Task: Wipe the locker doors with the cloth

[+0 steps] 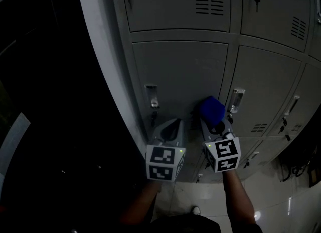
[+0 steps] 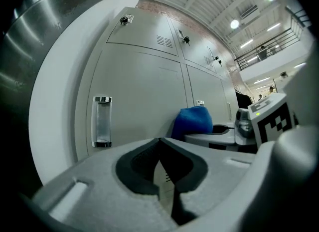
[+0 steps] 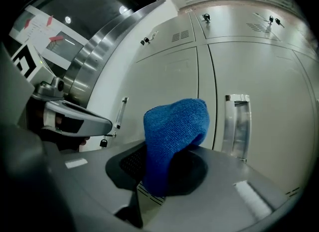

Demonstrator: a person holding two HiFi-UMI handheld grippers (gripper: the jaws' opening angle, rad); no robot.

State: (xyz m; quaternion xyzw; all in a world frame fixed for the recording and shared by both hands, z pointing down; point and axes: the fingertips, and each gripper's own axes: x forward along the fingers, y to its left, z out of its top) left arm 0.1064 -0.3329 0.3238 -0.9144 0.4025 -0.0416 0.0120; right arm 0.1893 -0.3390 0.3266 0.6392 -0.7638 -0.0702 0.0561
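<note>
Grey steel locker doors (image 1: 180,71) fill the field ahead, stacked in tiers, with a polished steel column (image 2: 30,51) bordering them on the left and a pale tiled floor (image 1: 271,187) below. Working from the left: the centre door carries a chrome handle (image 1: 152,96) near its left edge. My left gripper (image 2: 159,141) points at the lower part of that door, below the handle; its fingers are closed tip to tip with nothing between them, and it takes no part in the wipe. To its right, the blue cloth (image 3: 174,131) is clamped in my right gripper (image 1: 214,123), bunched into a rounded pad that projects past the fingertips toward the seam between the centre door and the neighbouring door (image 1: 271,86). The cloth is at, or just short of, the metal; contact cannot be confirmed from either gripper view. A second chrome handle (image 1: 235,99) sits just right of the cloth. Progress assessment: the cloth is secured and presented low on the centre door, so wiping is under way or about to start. No streaks, damp patches or dust lines show on any panel, so completed area cannot be verified. I judge that the upper tier (image 1: 180,1) and the doors to the right remain to be covered.
</note>
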